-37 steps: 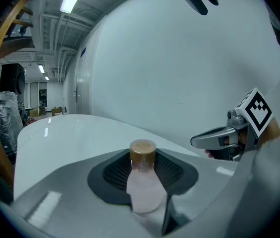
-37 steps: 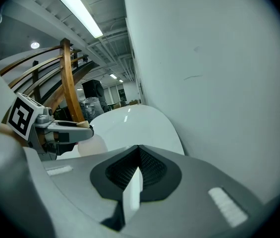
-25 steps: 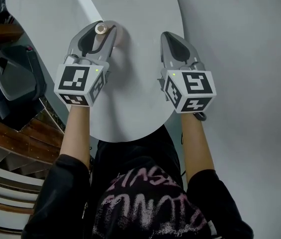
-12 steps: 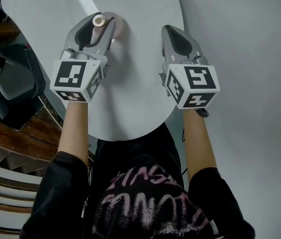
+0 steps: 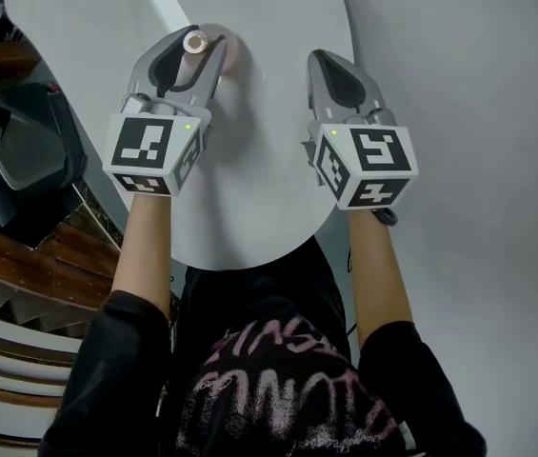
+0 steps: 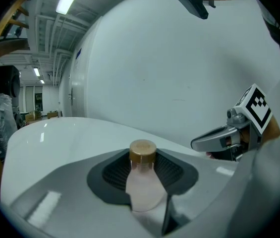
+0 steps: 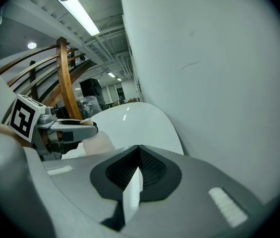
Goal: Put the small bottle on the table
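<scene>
A small pale pink bottle (image 5: 213, 53) with a tan cap (image 6: 142, 151) stands upright between the jaws of my left gripper (image 5: 190, 49), which is shut on its neck, over the white round table (image 5: 269, 208). The left gripper view shows the bottle's body (image 6: 143, 190) held between the dark pads. In the right gripper view the bottle (image 7: 96, 144) hangs under the left gripper's jaws, and I cannot tell if its base touches the table. My right gripper (image 5: 330, 69) is shut with nothing in it, hovering over the table's right part.
A pale grey wall or floor surface (image 5: 478, 84) lies to the right of the table. Dark furniture and wooden rails (image 5: 21, 246) crowd the left side. A bright strip of light reflects on the tabletop (image 5: 166, 0).
My left gripper with the bottle shifted slightly up the picture, away from me, then settled; the right gripper barely moved.
</scene>
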{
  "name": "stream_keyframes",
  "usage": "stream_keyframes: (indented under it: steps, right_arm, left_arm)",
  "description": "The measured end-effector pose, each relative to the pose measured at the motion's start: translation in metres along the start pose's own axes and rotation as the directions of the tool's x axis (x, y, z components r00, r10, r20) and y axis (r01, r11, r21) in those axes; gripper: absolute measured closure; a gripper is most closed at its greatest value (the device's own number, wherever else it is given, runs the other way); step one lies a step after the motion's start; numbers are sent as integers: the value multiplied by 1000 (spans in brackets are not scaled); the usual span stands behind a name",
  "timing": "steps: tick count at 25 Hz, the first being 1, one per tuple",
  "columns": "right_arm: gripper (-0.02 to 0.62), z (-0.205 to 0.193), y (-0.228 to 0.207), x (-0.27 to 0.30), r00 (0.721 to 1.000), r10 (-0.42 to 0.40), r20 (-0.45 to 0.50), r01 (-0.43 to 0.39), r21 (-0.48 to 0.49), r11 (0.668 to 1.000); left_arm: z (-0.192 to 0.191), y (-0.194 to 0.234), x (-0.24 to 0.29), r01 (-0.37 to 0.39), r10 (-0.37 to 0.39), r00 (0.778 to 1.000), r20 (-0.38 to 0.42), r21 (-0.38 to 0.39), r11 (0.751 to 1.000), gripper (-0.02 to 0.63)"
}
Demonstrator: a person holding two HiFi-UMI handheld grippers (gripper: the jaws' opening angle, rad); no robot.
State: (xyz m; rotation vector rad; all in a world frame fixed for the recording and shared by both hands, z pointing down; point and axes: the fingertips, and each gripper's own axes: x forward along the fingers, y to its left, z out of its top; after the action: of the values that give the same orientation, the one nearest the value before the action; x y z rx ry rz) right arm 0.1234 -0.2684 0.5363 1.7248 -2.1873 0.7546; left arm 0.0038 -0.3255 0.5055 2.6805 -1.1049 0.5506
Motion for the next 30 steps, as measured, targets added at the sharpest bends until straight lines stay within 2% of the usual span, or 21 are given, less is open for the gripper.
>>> stream_keyframes:
  steps: [15, 26, 30]
  right_arm:
    - [588, 3, 8, -6, 1000, 3, 18, -3, -5, 1000]
    - [588, 22, 15, -19, 999, 1, 49, 0, -19, 1000]
    - [588, 27, 18, -26, 998, 0, 60, 2, -25, 1000]
  left_arm:
    - [3, 0, -6, -8, 8, 1000, -2, -19, 1000, 462]
    - [33, 3, -25, -23, 24, 996, 91, -12, 1000, 462]
    - [44, 13, -38, -44, 50, 991, 128, -50, 998, 462]
